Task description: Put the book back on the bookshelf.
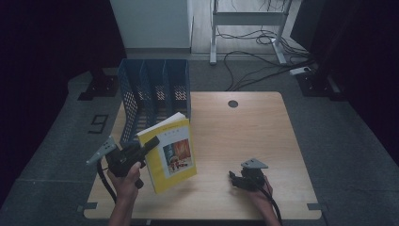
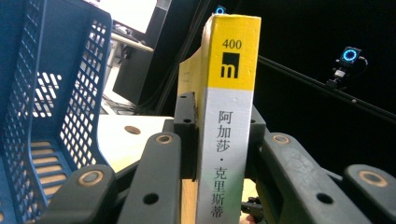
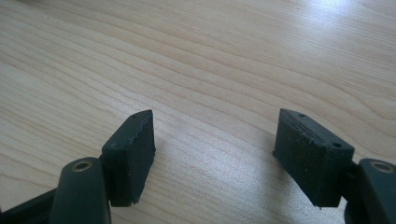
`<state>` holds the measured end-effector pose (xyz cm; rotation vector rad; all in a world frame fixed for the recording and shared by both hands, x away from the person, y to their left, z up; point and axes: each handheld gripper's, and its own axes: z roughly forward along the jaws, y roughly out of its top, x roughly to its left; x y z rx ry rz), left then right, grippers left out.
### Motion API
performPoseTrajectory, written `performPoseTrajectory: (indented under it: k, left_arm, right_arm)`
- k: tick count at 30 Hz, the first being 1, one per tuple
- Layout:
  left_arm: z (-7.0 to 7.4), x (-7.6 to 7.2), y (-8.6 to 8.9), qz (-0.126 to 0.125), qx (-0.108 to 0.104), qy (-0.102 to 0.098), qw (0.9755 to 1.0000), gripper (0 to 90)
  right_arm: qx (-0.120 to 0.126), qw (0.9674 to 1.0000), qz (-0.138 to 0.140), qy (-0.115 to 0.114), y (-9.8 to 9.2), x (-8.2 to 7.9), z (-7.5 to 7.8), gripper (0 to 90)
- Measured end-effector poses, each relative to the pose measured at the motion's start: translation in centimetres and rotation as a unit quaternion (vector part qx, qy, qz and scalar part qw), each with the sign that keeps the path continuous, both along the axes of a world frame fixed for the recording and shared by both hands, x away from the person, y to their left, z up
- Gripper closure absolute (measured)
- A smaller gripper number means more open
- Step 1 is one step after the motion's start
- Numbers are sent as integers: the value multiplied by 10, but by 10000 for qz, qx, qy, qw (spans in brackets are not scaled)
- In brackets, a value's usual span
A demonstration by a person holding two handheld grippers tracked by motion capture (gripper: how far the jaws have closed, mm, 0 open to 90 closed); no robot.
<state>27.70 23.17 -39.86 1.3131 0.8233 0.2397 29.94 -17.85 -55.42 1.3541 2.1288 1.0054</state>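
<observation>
Your left tongs (image 1: pixel 149 143) were squeezed tight on a yellow book (image 1: pixel 171 153). In the left gripper view, the two black jaws pressed on both sides of the book's spine (image 2: pixel 227 140), one on each side. The book stood up in the tongs, lifted off the wooden table (image 1: pixel 244 136). A blue file rack (image 1: pixel 155 92) stood just past the book, a little to the left of your left tongs.

Your right tongs (image 1: pixel 234 179) were wide open and held nothing. In the right gripper view, their jaws hung low over the bare table, with only wood between them. They were well apart from the book.
</observation>
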Motion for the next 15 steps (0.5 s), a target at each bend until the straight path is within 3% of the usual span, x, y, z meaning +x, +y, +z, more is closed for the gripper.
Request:
performPoseTrajectory:
  k: [15]
  left_arm:
    - [20, 8, 7, 199, -7, -118, 9997, 753]
  right_arm:
    - [47, 10000, 6, 19, -1, 0, 0, 283]
